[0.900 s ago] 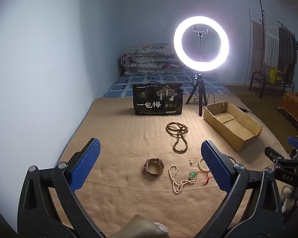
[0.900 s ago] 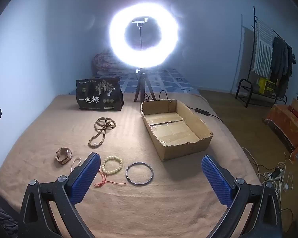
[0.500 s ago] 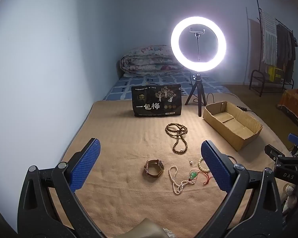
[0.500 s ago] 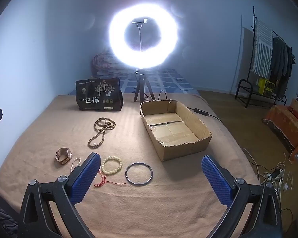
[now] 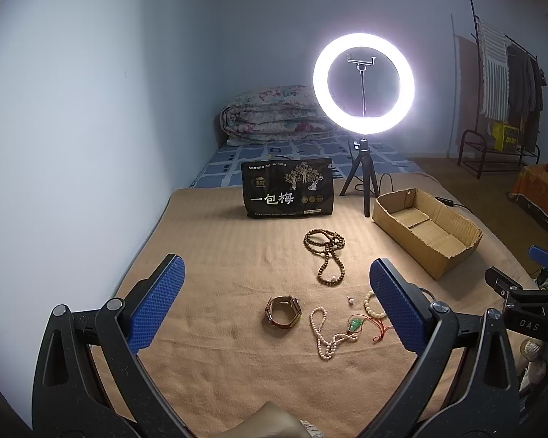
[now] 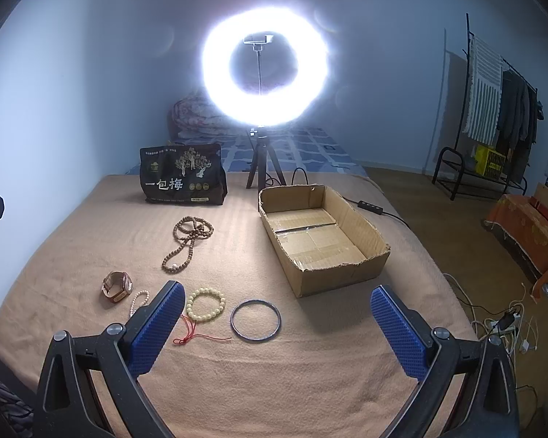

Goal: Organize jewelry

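Jewelry lies on a tan blanket (image 6: 310, 383). A brown bead necklace (image 5: 327, 252) (image 6: 188, 239), a brown watch (image 5: 283, 311) (image 6: 117, 286), a white pearl strand (image 5: 325, 335), a green pendant on red cord (image 5: 355, 325), a cream bead bracelet (image 6: 205, 303) and a dark bangle (image 6: 255, 320) lie apart. An open, empty cardboard box (image 6: 347, 273) (image 5: 442, 266) stands to the right. My left gripper (image 5: 274, 292) is open and empty, above the near blanket. My right gripper (image 6: 274, 314) is open and empty, near the bangle.
A lit ring light on a tripod (image 5: 363, 84) (image 6: 265, 69) and a black snack bag (image 5: 288, 188) (image 6: 182, 179) stand at the blanket's far edge. A small white stud (image 5: 350, 300) lies by the bracelet. Cables (image 6: 504, 321) lie on the floor at right.
Both views shift only slightly; the left gripper has drifted a little. Nothing on the blanket has moved and both grippers stay open.
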The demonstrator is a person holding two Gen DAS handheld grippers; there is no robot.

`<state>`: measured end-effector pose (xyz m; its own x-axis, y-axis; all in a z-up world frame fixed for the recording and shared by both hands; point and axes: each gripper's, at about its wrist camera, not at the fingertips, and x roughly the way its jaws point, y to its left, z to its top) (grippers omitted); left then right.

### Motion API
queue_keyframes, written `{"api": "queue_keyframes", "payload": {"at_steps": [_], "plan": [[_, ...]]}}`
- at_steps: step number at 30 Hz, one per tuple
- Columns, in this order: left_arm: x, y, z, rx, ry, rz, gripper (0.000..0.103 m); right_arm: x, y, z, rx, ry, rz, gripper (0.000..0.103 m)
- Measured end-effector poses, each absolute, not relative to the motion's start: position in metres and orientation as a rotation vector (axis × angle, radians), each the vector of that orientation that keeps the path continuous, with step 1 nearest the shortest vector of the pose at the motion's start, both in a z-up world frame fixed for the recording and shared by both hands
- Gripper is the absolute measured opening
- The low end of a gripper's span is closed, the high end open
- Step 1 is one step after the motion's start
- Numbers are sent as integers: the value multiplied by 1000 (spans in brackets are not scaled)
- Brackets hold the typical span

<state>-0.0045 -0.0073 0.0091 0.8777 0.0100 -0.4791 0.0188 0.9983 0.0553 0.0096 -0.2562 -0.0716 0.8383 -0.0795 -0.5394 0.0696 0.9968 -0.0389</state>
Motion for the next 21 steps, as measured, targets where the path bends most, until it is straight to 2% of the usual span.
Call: {"api": "queue_keyframes", "payload": {"at_steps": [21], "plan": [[-6, -7, 8, 63, 493, -6, 103, 11, -255, -73, -21, 573, -80, 103]]}}
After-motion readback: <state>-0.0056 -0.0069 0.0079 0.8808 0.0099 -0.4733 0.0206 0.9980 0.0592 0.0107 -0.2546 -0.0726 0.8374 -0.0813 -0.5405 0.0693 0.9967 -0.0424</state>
